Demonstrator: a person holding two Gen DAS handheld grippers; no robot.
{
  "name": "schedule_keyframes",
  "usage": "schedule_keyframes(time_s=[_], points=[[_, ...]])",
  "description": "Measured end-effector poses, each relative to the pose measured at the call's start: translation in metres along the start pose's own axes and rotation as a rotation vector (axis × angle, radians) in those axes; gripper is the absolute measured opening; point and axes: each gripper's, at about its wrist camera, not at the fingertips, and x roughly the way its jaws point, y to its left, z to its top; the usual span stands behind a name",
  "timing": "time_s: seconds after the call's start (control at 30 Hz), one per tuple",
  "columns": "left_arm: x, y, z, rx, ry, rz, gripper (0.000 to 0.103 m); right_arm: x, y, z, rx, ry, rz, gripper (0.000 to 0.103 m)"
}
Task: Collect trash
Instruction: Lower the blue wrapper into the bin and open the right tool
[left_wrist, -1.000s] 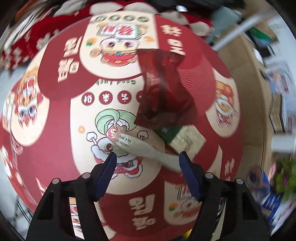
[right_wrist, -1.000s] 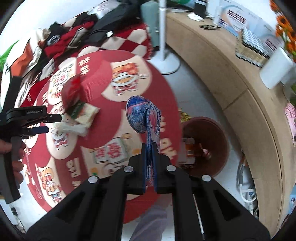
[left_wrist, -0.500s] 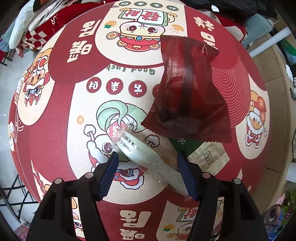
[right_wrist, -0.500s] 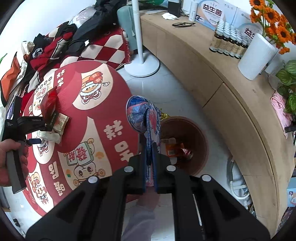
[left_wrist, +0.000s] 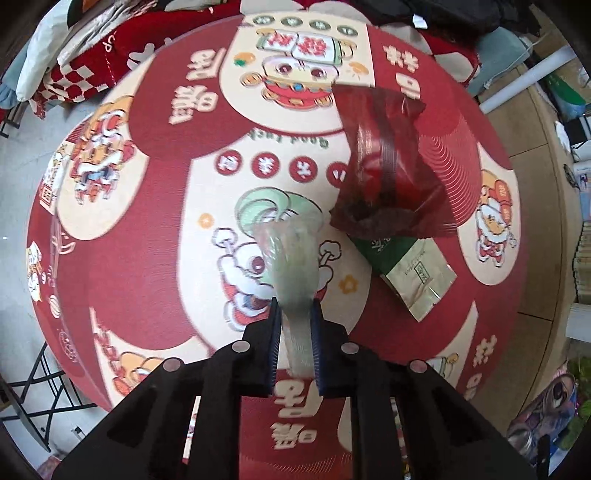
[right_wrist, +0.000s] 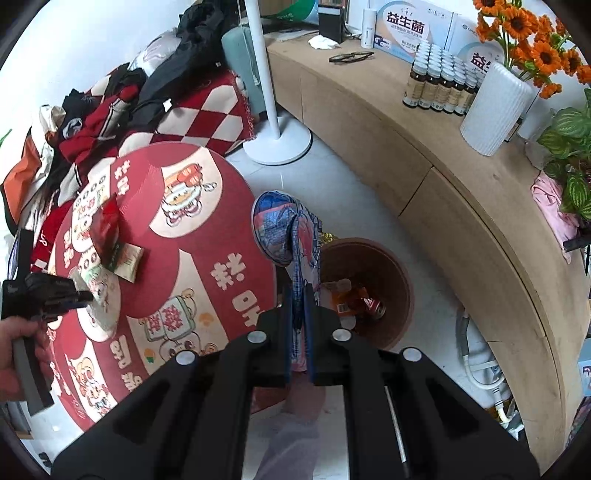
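Observation:
My left gripper (left_wrist: 295, 314) points straight down over the red round table (left_wrist: 140, 229). Its jaws are closing and the pads press on a clear plastic wrapper (left_wrist: 290, 258), which hangs lifted off the table. A dark red wrapper (left_wrist: 384, 162) and a green-and-beige sachet (left_wrist: 413, 269) lie just to its right on the table. My right gripper (right_wrist: 297, 295) is shut on a crushed blue and red can (right_wrist: 280, 229), held over the floor between the table's edge and a brown bin (right_wrist: 400, 280). In the right wrist view a hand holds the left gripper (right_wrist: 74, 293) at the far left.
The bin holds an orange packet (right_wrist: 351, 299) and other trash. A white fan stand (right_wrist: 277, 144) rises behind the table. A curved wooden counter (right_wrist: 424, 147) carries bottles, boxes and a white vase. Clothes are piled on a checked cover (right_wrist: 207, 114) beyond the table.
My left gripper closed on the clear wrapper and raised it off the table. My right gripper carried the can away from the table toward the bin.

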Motion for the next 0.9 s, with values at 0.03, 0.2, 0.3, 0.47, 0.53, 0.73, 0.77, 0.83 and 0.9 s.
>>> schedule_keyframes(time_s=[0.03,0.2,0.3,0.47,0.53,0.73,0.77,0.83,0.9], points=[[-0.006,0.002,0.001,0.003,-0.006,-0.003,0.013,-0.004,0.001,0.001,0.002,-0.006,0.001,0.009],[-0.047,0.002,0.011,0.058,-0.055,-0.023,0.013,-0.029,0.007,0.007,0.016,-0.037,0.004,0.009],[-0.07,0.004,0.012,0.096,-0.079,-0.05,0.013,-0.046,0.006,0.011,0.028,-0.058,-0.003,0.009],[-0.113,0.002,0.01,0.16,-0.134,-0.112,0.013,-0.073,-0.001,0.011,0.055,-0.083,-0.03,0.009],[-0.127,-0.003,0.006,0.19,-0.153,-0.136,0.013,-0.082,-0.007,0.01,0.071,-0.091,-0.044,0.009],[-0.18,-0.032,-0.011,0.349,-0.247,-0.2,0.013,-0.103,-0.035,0.008,0.139,-0.101,-0.091,0.009],[-0.189,-0.037,-0.014,0.372,-0.263,-0.214,0.013,-0.104,-0.04,0.008,0.148,-0.101,-0.096,0.009],[-0.207,-0.049,-0.019,0.416,-0.297,-0.245,0.013,-0.107,-0.052,0.009,0.172,-0.102,-0.108,0.009],[-0.224,-0.06,-0.025,0.452,-0.325,-0.275,0.013,-0.109,-0.062,0.011,0.19,-0.105,-0.116,0.009]])
